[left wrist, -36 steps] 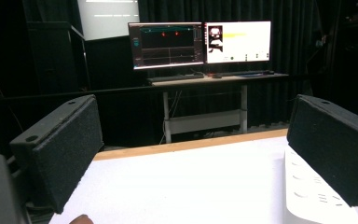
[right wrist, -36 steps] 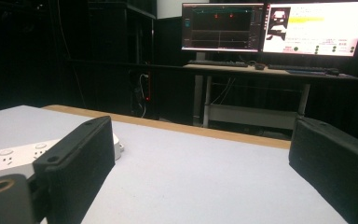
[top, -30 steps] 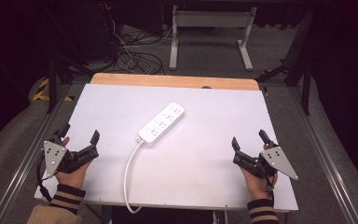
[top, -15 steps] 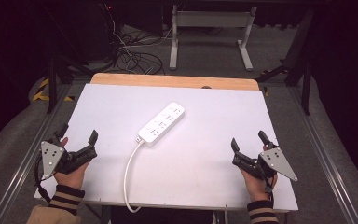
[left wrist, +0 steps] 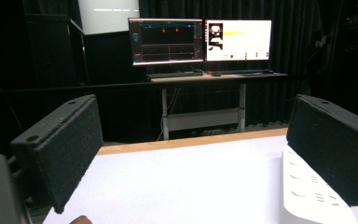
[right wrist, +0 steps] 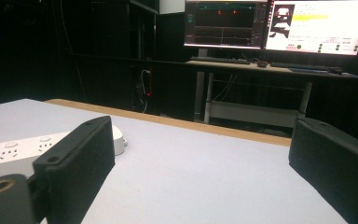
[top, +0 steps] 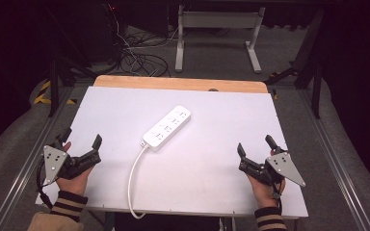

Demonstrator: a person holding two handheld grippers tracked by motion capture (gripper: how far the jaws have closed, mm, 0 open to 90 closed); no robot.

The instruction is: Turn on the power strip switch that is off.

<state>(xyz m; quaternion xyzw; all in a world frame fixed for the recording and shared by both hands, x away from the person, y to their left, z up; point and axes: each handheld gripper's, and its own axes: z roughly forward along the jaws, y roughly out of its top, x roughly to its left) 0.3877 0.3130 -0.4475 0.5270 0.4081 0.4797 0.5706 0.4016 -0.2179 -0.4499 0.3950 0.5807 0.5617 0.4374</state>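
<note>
My left gripper (top: 82,140) and right gripper (top: 255,147) rested near the table's (top: 212,168) front corners, jaws spread wide, grasping nothing. Between them, well apart from both, lay the white power strip (top: 167,128), its cord (top: 134,178) trailing off the near edge. No writing was legible. Two lit monitors (left wrist: 200,39) glowed beyond.

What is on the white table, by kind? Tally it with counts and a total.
Power strip, white, with its cable: 1
Handheld grippers, both open and empty: 2, left gripper and right gripper
Total: 3
</note>
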